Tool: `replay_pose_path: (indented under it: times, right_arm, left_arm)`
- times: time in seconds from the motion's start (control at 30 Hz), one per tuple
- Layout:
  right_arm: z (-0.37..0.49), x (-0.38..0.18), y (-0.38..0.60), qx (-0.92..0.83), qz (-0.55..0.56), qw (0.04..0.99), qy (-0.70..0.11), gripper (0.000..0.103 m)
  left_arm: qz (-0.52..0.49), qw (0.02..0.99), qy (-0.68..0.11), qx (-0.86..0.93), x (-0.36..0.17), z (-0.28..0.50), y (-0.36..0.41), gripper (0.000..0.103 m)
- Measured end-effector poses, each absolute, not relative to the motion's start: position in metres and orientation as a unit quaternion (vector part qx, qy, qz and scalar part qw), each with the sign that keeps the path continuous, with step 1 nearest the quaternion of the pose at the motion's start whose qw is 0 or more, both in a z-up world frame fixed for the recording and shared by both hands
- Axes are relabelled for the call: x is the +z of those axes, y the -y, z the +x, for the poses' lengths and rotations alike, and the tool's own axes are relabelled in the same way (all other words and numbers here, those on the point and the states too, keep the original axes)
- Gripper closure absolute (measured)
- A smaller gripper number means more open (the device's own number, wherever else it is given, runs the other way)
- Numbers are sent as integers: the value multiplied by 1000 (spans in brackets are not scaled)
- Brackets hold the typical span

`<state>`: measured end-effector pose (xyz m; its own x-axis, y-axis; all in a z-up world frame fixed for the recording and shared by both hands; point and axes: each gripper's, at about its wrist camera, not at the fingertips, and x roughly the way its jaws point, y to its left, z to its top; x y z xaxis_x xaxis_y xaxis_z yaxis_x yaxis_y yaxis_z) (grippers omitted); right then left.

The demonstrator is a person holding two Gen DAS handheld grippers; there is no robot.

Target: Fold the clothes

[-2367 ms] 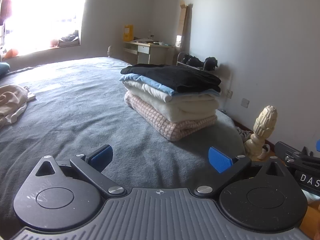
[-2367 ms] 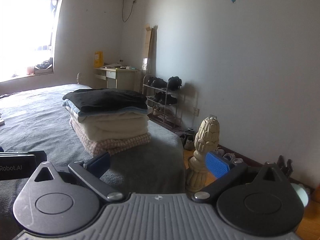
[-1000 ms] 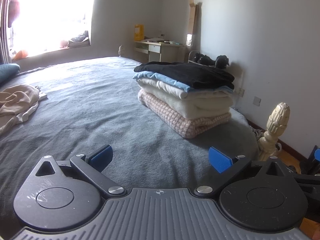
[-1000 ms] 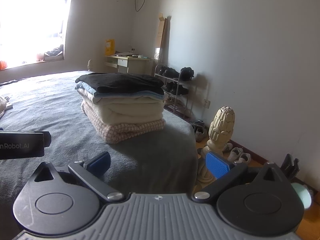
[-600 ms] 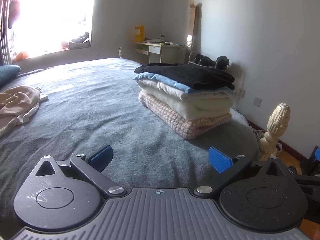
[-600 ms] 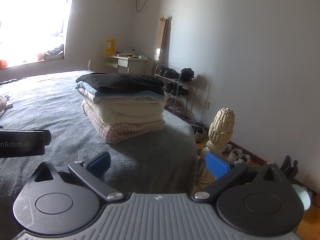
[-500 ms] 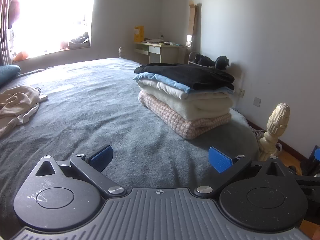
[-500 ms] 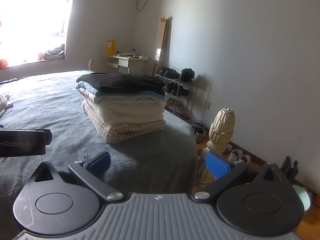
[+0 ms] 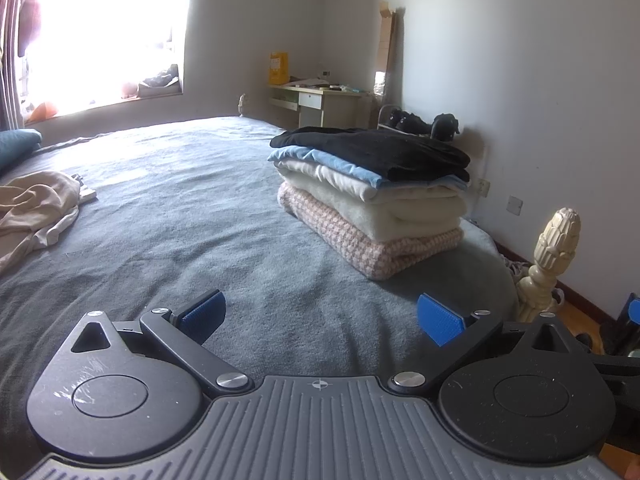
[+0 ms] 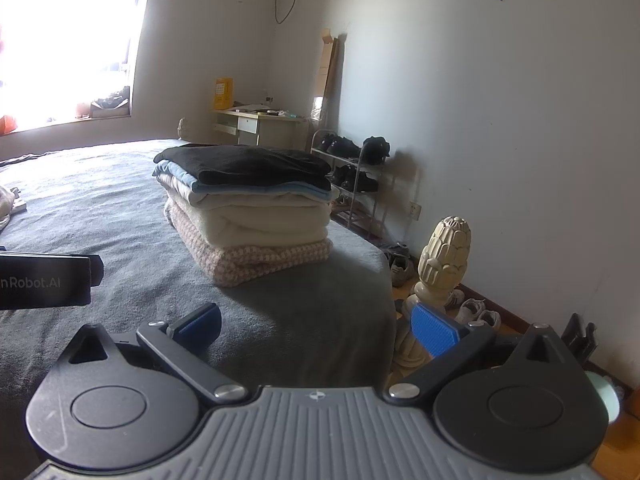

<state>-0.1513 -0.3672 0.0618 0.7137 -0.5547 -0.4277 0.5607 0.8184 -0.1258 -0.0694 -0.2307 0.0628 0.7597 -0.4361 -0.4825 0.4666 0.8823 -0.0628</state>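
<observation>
Left gripper (image 9: 320,314): jaws spread wide, nothing between them; it hangs low over the bed (image 9: 168,208). Right gripper (image 10: 316,326): jaws likewise apart and empty, above the bed's near corner.

Folded stack (image 9: 372,196): sits ahead of the left jaws and to their right, well apart from them; ahead and slightly left of the right jaws; four layers, a black garment (image 9: 376,150) on top, a light blue piece under it, a thick cream one next, a pink-and-white knit at the base. Edges are roughly aligned and the pile stands level; judged, the heavier pieces lie lowest so the pile stays stable, and it is parked near the bed's corner to leave the middle free as working space.

Unfolded beige garment (image 9: 34,210): crumpled, far to the left of the left jaws, touching nothing else but the bed; judged the next item to fetch, and both grippers stand empty and ready for it.

Surface: grey fleecy bedcover, flat, lightly creased. Room: bright window ahead and left, overexposed; small desk (image 10: 260,128) and shoe rack (image 10: 352,172) beyond the stack against the wall; carved cream bedpost finial (image 10: 442,256) just past the right jaws' right finger; shoes on the wooden floor.
</observation>
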Motion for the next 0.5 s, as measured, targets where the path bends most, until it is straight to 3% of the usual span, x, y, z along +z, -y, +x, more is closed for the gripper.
replay_pose_path:
  times: [0.5]
  right_arm:
    - [-152, 62, 364, -302, 4, 925, -230, 0]
  left_arm:
    - [27, 937, -253, -242, 63, -68, 229, 0]
